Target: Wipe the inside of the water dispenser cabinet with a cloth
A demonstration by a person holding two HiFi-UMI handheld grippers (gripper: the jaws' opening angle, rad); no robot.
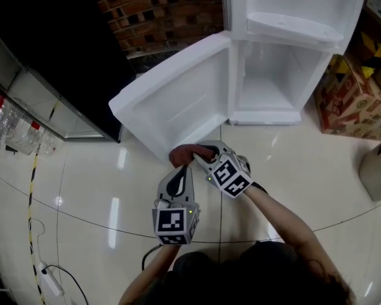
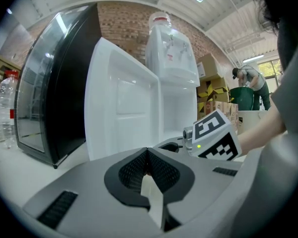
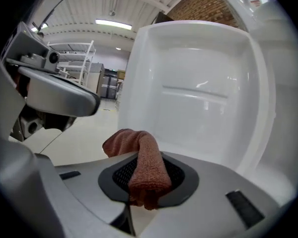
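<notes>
Cloth point(image 3: 148, 168) is clamped in right gripper point(image 1: 200, 154) at door point(image 1: 178, 100); cabinet point(image 1: 270, 84) lies beyond, rightward. Left gripper point(image 1: 180, 173) fingers together, empty.

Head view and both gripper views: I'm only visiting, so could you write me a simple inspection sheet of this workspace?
Surface: glossy cream tile floor.
Job's things: white water dispenser cabinet with its door swung wide open; reddish cloth.
Clutter: cardboard boxes to the right of the cabinet; plastic bottles at far left.
Grippers: right gripper shut on the cloth, near the door's lower edge; left gripper shut, nothing in it.
Cables: power strip with a black cable on the floor, lower left.
Surroundings: brick wall; black glass-fronted case; a person far off.
</notes>
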